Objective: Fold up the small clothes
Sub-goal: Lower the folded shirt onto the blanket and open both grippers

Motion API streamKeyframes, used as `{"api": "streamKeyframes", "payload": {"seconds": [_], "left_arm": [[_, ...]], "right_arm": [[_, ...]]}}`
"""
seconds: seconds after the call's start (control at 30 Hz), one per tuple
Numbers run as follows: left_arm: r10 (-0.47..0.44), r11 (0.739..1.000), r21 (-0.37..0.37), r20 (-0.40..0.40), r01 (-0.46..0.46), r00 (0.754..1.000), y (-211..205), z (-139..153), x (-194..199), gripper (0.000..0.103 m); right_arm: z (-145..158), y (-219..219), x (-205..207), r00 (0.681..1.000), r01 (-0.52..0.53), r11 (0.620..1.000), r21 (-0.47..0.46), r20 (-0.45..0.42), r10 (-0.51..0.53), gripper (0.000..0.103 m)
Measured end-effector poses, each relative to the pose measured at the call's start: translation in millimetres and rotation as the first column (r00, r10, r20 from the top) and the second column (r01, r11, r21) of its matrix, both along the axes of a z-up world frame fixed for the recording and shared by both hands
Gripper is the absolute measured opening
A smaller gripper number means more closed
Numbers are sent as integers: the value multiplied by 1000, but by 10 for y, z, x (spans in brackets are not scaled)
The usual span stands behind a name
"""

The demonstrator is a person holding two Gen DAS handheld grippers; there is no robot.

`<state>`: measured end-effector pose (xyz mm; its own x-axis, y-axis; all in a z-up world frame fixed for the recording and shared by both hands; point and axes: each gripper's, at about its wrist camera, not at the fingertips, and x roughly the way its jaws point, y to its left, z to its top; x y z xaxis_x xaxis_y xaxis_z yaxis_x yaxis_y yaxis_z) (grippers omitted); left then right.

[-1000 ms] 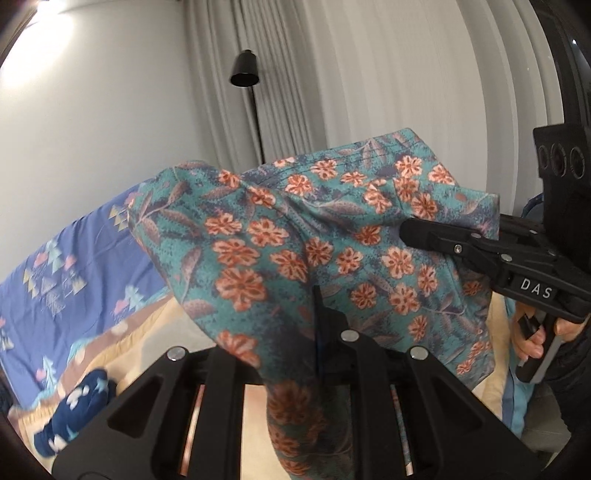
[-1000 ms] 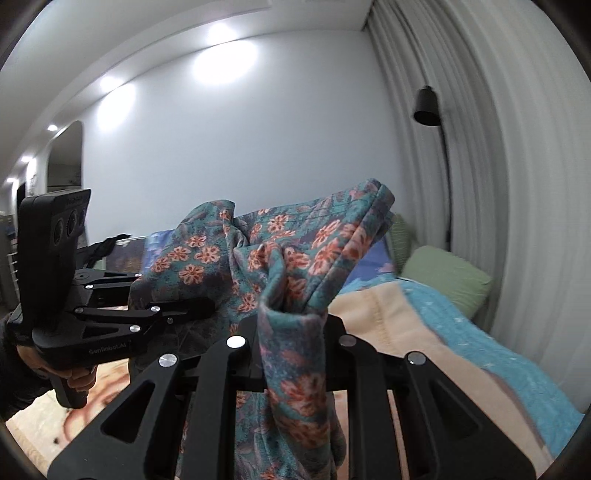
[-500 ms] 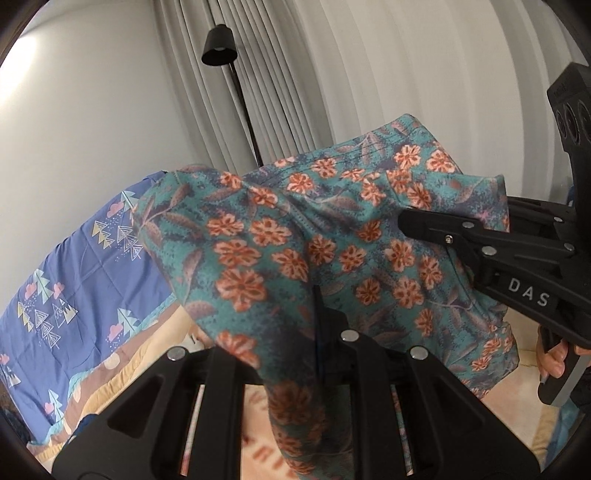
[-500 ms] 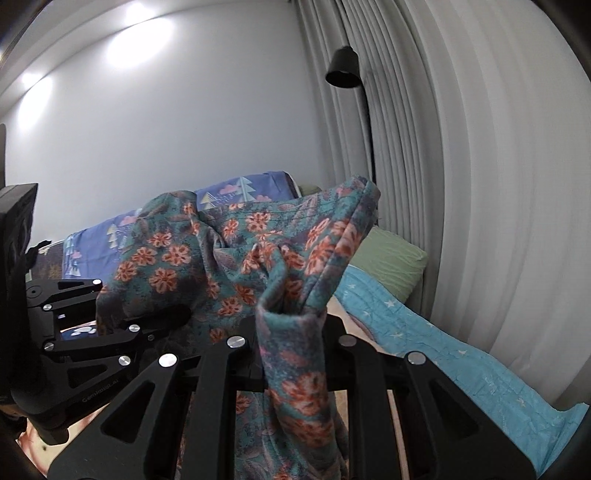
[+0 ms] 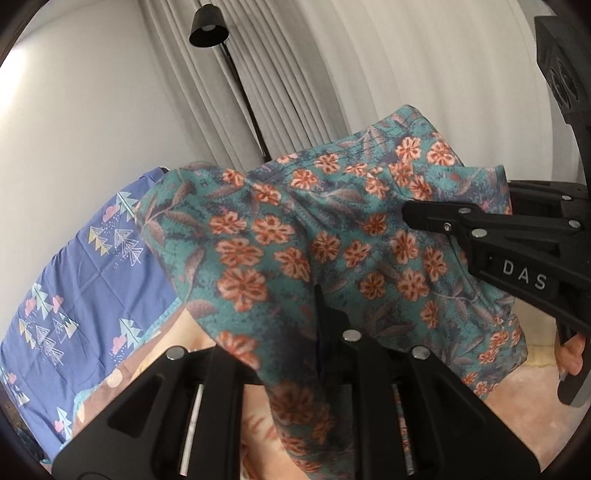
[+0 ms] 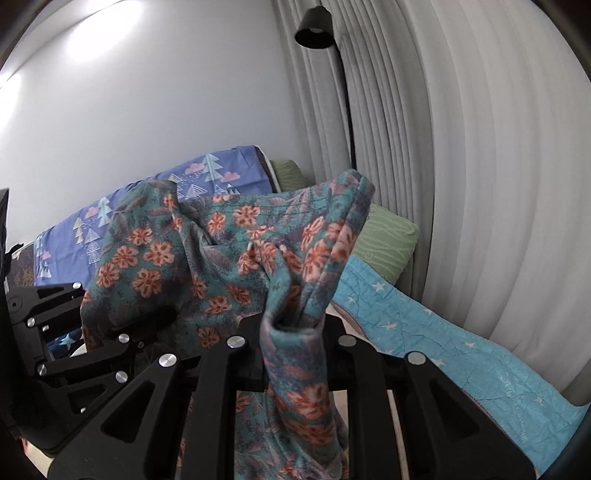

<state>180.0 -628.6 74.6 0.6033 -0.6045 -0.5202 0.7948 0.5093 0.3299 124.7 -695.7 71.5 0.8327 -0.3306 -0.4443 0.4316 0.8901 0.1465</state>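
Where pleated curtains (image 6: 461, 166) hang, black lamp (image 6: 314, 27), blue-quilted bed (image 6: 443, 350).

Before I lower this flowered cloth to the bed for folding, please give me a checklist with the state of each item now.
1. Left gripper shut on the floral garment: ok.
2. Right gripper shut on it: ok.
3. Garment lifted off the bed: ok.
4. Fabric spread flat between the grippers: not ok, it bunches at the right fingers.
5. Landing spot under the garment clear: cannot tell, the cloth hides it.
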Motion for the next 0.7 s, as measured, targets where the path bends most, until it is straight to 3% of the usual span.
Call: {"api": "streamKeyframes", "payload": {"seconds": [0.03, 0.1, 0.13, 0.2, 0.23, 0.3, 0.37, 0.47, 0.53, 0.7], "left_arm": [[13, 1000, -1, 2, -13, 1000, -36, -47, 55, 30], [105, 993, 40, 44, -107, 993, -48, -236, 173, 78], [139, 988, 57, 65, -143, 988, -28, -299, 189, 79], [174, 980, 97, 28, -176, 984, 75, -508, 299, 79], [177, 979, 103, -8, -175, 984, 130, -576, 331, 79], [164, 979, 138, -100, -149, 981, 239, -791, 380, 79], [159, 973, 191, -144, -131, 977, 271, -1000, 368, 79], [145, 953, 288, -172, -91, 974, 281, -1407, 265, 78], [160, 961, 247, -147, -121, 976, 343, -1549, 285, 78], [195, 971, 183, -231, -154, 953, 556, -1457, 223, 78]], "right_arm": [[-29, -4, 23, 1000, 8, 1000, 2, -7, -8, 17], [-149, -55, 148, 997, 49, 999, -20, -58, -50, 21], [-216, -70, 203, 991, 90, 995, -49, -99, -94, 42], [-455, -195, 256, 939, 254, 963, -90, -216, -268, 53], [-527, -236, 215, 926, 293, 953, -78, -226, -303, 54], [-730, -330, 59, 940, 287, 957, 48, -207, -271, 58], [-1000, -391, -22, 937, 282, 946, 157, -255, -237, 60], [-1436, -430, -63, 906, 308, 926, 220, -364, -215, 66], [-1475, -432, -147, 913, 316, 916, 246, -340, -224, 67], [-1397, -317, -258, 906, 331, 925, 186, -338, -256, 71]]}}
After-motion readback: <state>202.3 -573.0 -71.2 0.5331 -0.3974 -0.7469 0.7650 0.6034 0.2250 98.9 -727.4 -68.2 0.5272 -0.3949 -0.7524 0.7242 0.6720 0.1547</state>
